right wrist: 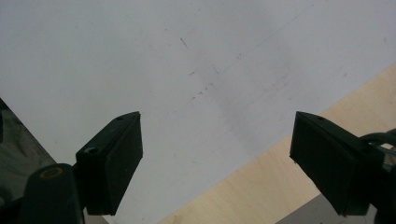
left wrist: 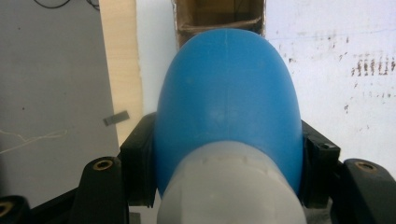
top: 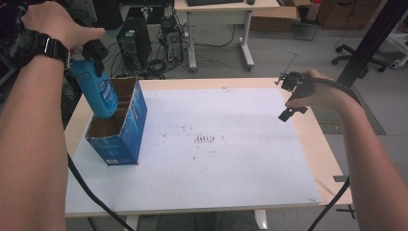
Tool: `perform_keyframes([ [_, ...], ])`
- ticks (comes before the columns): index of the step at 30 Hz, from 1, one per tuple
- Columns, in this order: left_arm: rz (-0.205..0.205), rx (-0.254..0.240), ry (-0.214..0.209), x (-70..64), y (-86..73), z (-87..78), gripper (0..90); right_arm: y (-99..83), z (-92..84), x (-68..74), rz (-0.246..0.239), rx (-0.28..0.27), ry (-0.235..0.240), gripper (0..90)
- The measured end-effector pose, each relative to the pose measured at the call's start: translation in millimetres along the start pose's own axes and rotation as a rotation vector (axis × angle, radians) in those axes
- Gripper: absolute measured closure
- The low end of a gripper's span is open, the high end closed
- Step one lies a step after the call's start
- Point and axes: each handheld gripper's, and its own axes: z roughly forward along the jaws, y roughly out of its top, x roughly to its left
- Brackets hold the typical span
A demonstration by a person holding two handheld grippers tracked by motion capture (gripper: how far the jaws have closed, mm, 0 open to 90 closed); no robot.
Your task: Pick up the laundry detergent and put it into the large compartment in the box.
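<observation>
High view: our left hand-held gripper (top: pixel 94 53) clamps the blue bottle (top: pixel 98 91) over the cardboard box (top: pixel 126 126); right hand-held gripper (top: pixel 291 98) gapes empty.

Blue bottle (top: pixel 98 89), white-capped, clamped upright in my left fingers (left wrist: pixel 137 163), its base lowered into the open blue carton (top: pixel 126 132) at the tabletop's left.

The bottle (top: pixel 98 89) is bright blue with a whitish neck. The box (top: pixel 126 126) is blue outside, brown inside. The bench (top: pixel 231 159) is white, edged in pale wood.
</observation>
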Motion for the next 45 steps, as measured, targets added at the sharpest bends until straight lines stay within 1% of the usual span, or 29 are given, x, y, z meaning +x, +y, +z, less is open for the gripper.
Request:
perform_keyframes([
  [5, 0.001, -0.004, -0.001, -0.3, 0.4, 1.4, 37.4, 0.7, -0.3, 0.9, -0.004, 0.003, 0.0, 17.0],
  [8, 0.005, 0.01, 0.005, -0.4, 0.5, 3.6, 37.4, -0.1, 0.0, 0.9, -0.002, 0.004, -0.001, 16.9],
  [10, -0.002, 0.003, 0.006, -0.3, 0.7, 4.7, 37.4, -0.6, 0.3, 0.8, -0.001, 0.008, -0.001, 17.0],
  [11, 0.001, 0.011, 0.006, -0.4, 0.9, 5.6, 37.4, -1.0, 0.4, 0.7, 0.001, 0.009, -0.001, 17.0],
  [15, 0.002, 0.01, 0.005, -0.5, 1.7, 9.0, 37.4, -1.8, 0.5, 0.2, 0.002, 0.008, -0.001, 17.0],
  [21, 0.005, 0.021, 0.001, -1.3, 3.3, 20.2, 37.4, -1.4, 2.1, 0.5, 0.001, 0.013, 0.001, 16.9],
  [22, 0.007, 0.029, -0.002, -1.1, 3.8, 25.7, 37.4, -1.2, 2.5, 0.5, 0.001, 0.015, 0.001, 17.0],
  [24, 0.008, 0.036, -0.004, -1.1, 4.1, 28.3, 37.4, -1.2, 2.6, 0.4, 0.002, 0.014, 0.001, 17.0],
  [30, 0.009, 0.051, 0.003, -2.3, 6.0, 42.4, 37.4, -1.6, 4.0, 0.2, 0.003, 0.017, 0.002, 17.0],
  [34, 0.008, 0.053, -0.001, -2.2, 6.3, 47.8, 37.4, -1.9, 4.8, -0.2, 0.005, 0.018, 0.004, 17.0],
  [36, 0.01, 0.059, -0.006, -2.4, 6.0, 51.8, 37.4, -2.1, 5.5, -0.7, -0.003, 0.019, 0.003, 17.0],
  [37, 0.007, 0.058, -0.009, -2.1, 6.0, 54.1, 37.4, -2.2, 5.9, -0.4, 0.004, 0.019, 0.005, 17.0],
  [40, 0.012, 0.073, -0.01, -3.6, 6.0, 61.4, 37.4, -2.6, 6.6, -0.8, 0.002, 0.019, 0.004, 16.9],
  [45, 0.015, 0.081, -0.011, -4.6, 6.3, 71.4, 37.4, -3.1, 7.4, 0.1, 0.007, 0.023, 0.005, 17.0],
])
